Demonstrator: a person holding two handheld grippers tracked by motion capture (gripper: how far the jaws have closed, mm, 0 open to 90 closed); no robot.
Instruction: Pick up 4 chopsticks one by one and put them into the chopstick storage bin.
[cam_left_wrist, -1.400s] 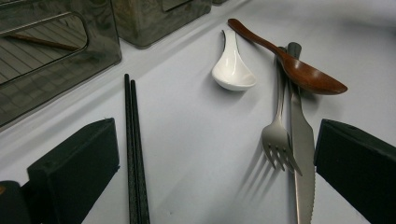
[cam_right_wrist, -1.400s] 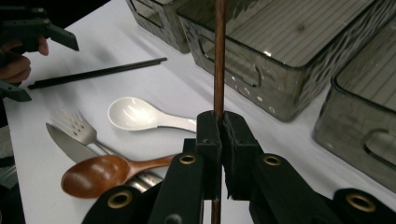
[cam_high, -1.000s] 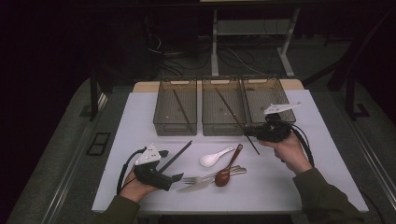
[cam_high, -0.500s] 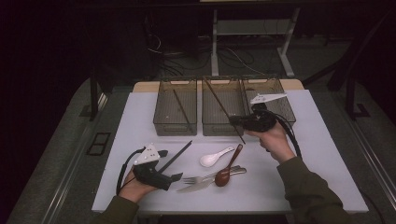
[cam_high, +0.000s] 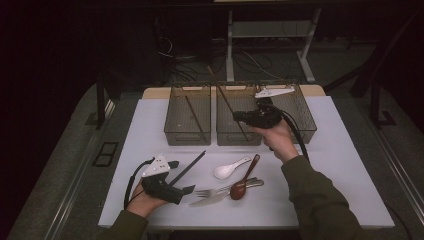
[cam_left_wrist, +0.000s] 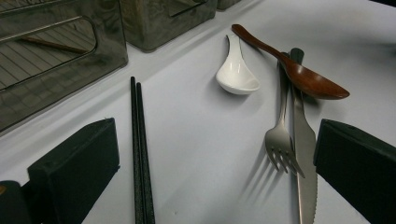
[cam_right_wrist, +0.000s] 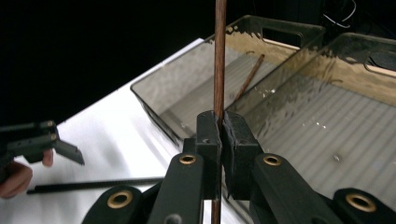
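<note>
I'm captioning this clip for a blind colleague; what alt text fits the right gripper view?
The right gripper is shut on a brown chopstick held upright before two clear bins, one holding another brown stick. Black chopsticks lie on the white table.

black right hand-held gripper (cam_right_wrist: 219, 135) pinches a reddish-brown chopstick (cam_right_wrist: 219, 56); beyond it smoky ribbed bins (cam_right_wrist: 289, 112); white table (cam_high: 345, 165); beside the left one, black chopsticks (cam_left_wrist: 141, 154)

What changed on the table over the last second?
The right claw, shut on a brown chopstick, carried it leftward from the right bin over the middle bin. The left claw and the cutlery, like the white spoon, stayed put.
</note>
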